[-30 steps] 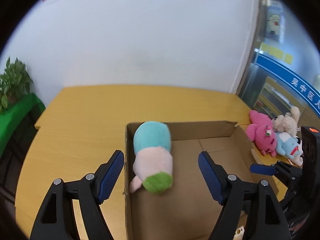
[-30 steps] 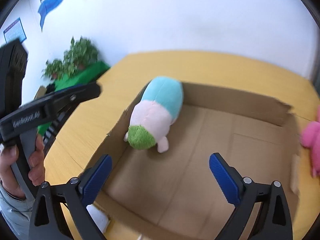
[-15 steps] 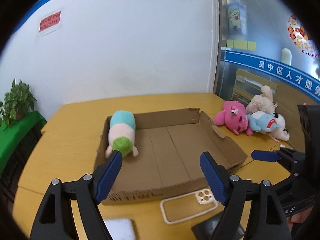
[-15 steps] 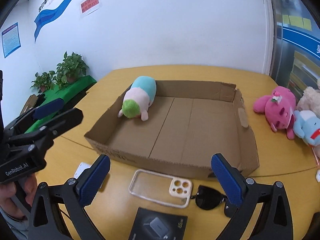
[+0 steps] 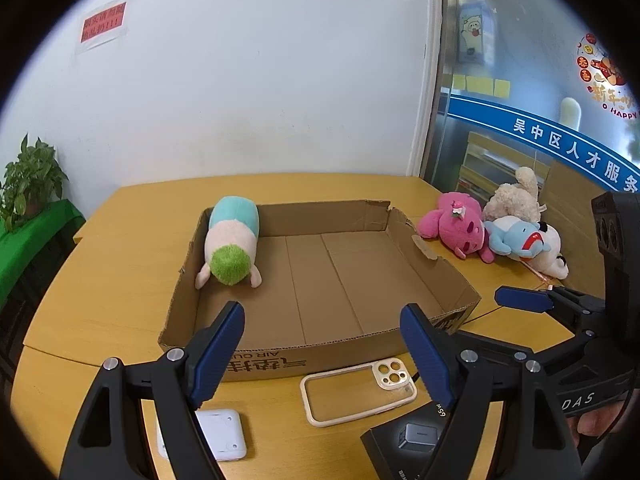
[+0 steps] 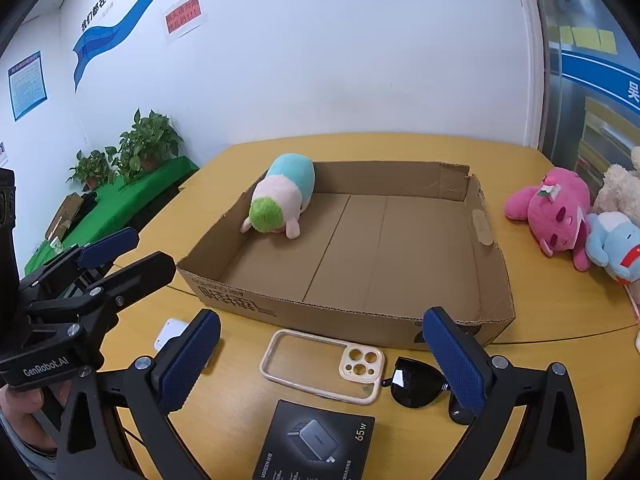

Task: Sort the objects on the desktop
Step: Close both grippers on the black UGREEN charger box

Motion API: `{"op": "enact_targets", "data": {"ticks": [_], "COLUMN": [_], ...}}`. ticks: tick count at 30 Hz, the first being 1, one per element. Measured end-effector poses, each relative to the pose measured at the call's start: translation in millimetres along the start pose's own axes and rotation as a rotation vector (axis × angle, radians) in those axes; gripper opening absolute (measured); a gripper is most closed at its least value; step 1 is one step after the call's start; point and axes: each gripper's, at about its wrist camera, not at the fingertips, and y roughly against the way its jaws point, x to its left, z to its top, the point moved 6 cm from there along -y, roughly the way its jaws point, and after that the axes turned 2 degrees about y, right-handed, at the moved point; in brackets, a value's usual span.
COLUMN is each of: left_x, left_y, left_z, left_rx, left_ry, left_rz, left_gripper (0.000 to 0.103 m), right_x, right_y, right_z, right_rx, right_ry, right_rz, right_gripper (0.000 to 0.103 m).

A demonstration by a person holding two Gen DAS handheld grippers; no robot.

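My left gripper (image 5: 322, 354) hangs above the near edge of the yellow worktop (image 5: 120, 280) with its blue pads spread wide and nothing between them. My right gripper (image 6: 320, 360) is just as wide apart and empty, held beside the left one over the same near edge.

Ahead of both sits the shallow cardboard box (image 6: 490, 276), open at the top. The teal, pink and green plush (image 5: 232, 246) lies inside it in the far left corner, against the left wall, its green end toward me. The rest of the box floor is bare cardboard.

On the worktop to the right of the box, apart from it, three more toys huddle together: a pink plush (image 6: 554, 212), a cream plush (image 5: 516, 200) behind it, and a pale blue and white plush (image 5: 528, 242) touching both.

Between the box and my grippers lie the smaller things: a clear phone case (image 6: 324, 364) with a beige rim just in front of the box wall, black sunglasses (image 6: 420, 386) right beside its camera end, a black charger box (image 6: 316, 442) nearest me, and a small white device (image 5: 220, 434) to the left, partly behind my left finger.
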Motion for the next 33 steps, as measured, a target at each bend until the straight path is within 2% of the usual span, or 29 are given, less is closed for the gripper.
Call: {"op": "enact_targets", "data": {"ticks": [4,8,10,15,18,21,26,33], "left_x": [3,4,4,-2,-9,-23,-28,-10], "left_y": [-10,-25,-34,-59,-77,-89,-95,-92], "left_z": [-9,-30,-48,-100,-132,-155,-169,-167], "left_rx": [0.033,0.124,0.187,0.351,0.470,0.558,0.602,0.584], "left_ry": [0.009,0.046,0.071,0.127,0.198,0.210,0.241,0.262], "left_rz": [0.002,-0.039,-0.071,-0.153,-0.236,-0.295,-0.334,-0.317], "left_gripper": [0.080,0.080,0.080,0.080,0.080,0.080,0.080,0.079], "right_x": [-3,-4,-4,-13,-15,-14,-7,23], "right_y": [-9,-13,-16,-30,-33,-42,-63,-73], "right_z": [-4,-16,-34,-109,-142,-165,-177,-170], "right_rx": [0.010,0.017,0.036,0.200,0.275,0.338,0.373,0.344], "right_ry": [-0.015,-0.014,0.008,0.033,0.033,0.001,0.007,0.030], "right_rz": [0.004,0.049,0.092,0.173,0.217,0.292,0.268,0.345], "right_gripper": [0.102,0.103,0.103,0.102,0.102,0.098,0.095,0.095]}}
